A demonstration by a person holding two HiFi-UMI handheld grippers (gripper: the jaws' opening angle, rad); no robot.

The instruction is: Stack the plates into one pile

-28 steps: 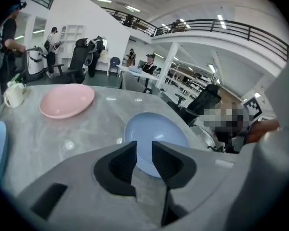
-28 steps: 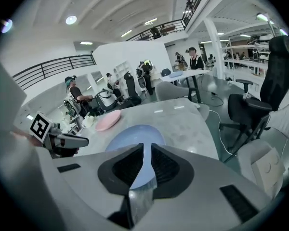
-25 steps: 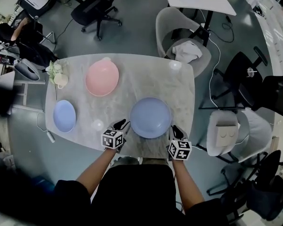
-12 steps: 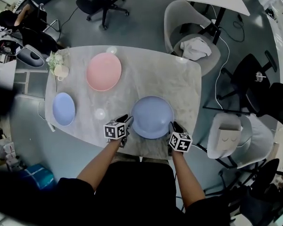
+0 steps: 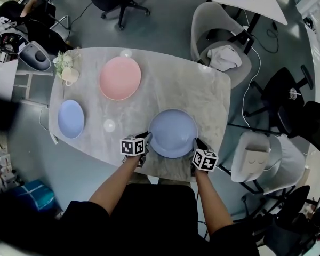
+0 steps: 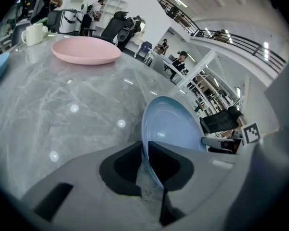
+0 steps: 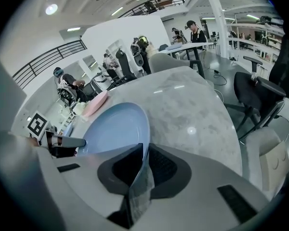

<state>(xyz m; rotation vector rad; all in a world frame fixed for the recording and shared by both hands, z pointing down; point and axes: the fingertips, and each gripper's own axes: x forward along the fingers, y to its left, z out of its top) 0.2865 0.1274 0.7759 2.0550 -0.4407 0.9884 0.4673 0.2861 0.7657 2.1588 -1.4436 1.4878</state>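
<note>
1. The large blue plate [image 5: 172, 133] lies at the near edge of the marble table [image 5: 192, 89], in front of the person. The pink plate [image 5: 120, 78] lies well apart at the far side and the small blue plate [image 5: 71, 119] at the left end.
2. The left claw [image 6: 147, 153] has just been closing and now pinches the large blue plate's left rim, which runs into the slot between its pads. The right claw [image 7: 143, 153] has likewise been closing and pinches the opposite rim.
3. The plate looks stiff, glazed and smooth, probably ceramic. That would make it fairly heavy, slippery at the lip and liable to chip if set down hard.
4. The thin raised rim is the only practical hold, and two opposed grips should keep the plate level.
5. The plate's underside is hidden, so I cannot tell whether it rests on the table or is already clear of it.
6. How far each lower pad reaches under the rim is hidden as well.
7. In the left gripper view the small blue plate is cut off at the left edge.
8. The pale round spots on the marble are probably lamp glare, though they are too small to be sure.
</note>
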